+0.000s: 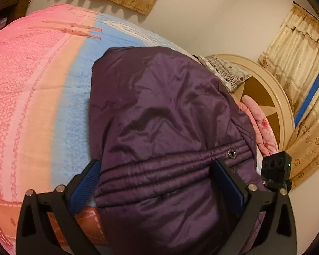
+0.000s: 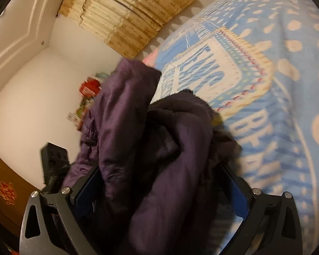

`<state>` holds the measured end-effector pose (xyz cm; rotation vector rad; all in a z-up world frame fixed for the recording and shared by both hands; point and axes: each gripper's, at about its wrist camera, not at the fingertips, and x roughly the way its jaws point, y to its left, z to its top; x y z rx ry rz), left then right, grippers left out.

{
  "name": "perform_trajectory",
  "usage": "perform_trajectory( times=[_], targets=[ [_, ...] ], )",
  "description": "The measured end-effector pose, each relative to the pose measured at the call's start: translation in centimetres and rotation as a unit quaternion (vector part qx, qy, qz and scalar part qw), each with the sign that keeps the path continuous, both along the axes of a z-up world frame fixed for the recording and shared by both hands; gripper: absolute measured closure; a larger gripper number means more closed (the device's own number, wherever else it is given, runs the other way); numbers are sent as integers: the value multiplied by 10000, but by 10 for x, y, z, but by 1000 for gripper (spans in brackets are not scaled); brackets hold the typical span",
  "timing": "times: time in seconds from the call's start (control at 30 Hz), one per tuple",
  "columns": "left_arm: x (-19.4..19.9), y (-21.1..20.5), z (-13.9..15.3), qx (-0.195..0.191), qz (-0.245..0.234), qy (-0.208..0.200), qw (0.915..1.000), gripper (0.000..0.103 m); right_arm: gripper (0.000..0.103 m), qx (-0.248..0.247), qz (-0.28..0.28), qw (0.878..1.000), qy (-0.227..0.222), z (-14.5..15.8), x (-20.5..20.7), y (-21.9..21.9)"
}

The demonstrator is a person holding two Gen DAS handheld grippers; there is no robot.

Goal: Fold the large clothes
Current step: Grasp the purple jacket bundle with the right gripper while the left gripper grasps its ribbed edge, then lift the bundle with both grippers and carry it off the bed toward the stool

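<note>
A large dark purple padded jacket (image 1: 163, 116) lies on the bed. In the left wrist view my left gripper (image 1: 157, 170) has its blue-padded fingers (image 1: 86, 182) spread wide on either side of the jacket's quilted hem band, with a snap button (image 1: 231, 153) near the right finger. In the right wrist view the jacket (image 2: 159, 159) is bunched and lifted, its fleece lining showing. My right gripper (image 2: 159, 182) stands around this bunch with wide jaws; whether it clamps the cloth is unclear. The other gripper's body (image 1: 276, 170) shows at the left view's right edge.
The bed has a pink, orange and blue quilt (image 1: 32, 95), blue with white dots and letters in the right view (image 2: 265, 74). A round cream headboard (image 1: 265, 89) and pillows (image 1: 227, 70) lie at right. Curtains (image 2: 127, 17), white walls and a brown cabinet (image 2: 4, 191) surround the bed.
</note>
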<state>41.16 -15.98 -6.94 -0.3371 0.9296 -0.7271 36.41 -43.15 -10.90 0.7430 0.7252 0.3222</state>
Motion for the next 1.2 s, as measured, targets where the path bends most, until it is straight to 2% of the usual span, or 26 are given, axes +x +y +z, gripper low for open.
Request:
perform_trajectory(
  times=[0.03,0.1,0.13,0.23,0.47,0.6,0.7,0.8,1.0,1.1,1.2],
  targets=[
    [-4,4,2,5,16,-39,10000,5,22,7,33,10000,47,1,2,3],
    [-14,5,6,40,79,-134,9999,12,40,472,62,9988,107,1,-3,4],
    [-20,4,12,108,102,-213,9997,16,46,553,22,9984,101,4,-9,5],
    [-38,-2,28,368,118,-272,9989,22,52,481,-98,9987,106,19,-28,12],
    [-114,-7,50,857,-180,94,9961,24,54,880,-229,9957,184,40,-121,14],
    [-164,-14,43,1113,-352,331,9926,24,54,871,-302,9954,259,42,-188,14],
    [-201,-20,37,1317,-379,-42,9906,24,54,759,-385,9960,269,34,-235,18],
    [-220,-24,42,1523,-307,-371,9872,24,54,700,-495,9962,133,27,-269,24],
    [-225,-34,40,2085,-10,-859,9742,17,50,583,-749,9954,-80,14,-280,26],
    [-225,-42,39,2335,57,-1209,9648,14,40,809,-876,9928,-118,3,-283,23],
    [-225,-48,40,2477,27,-1342,9595,11,39,984,-969,9902,-201,-8,-292,20]
  ],
)
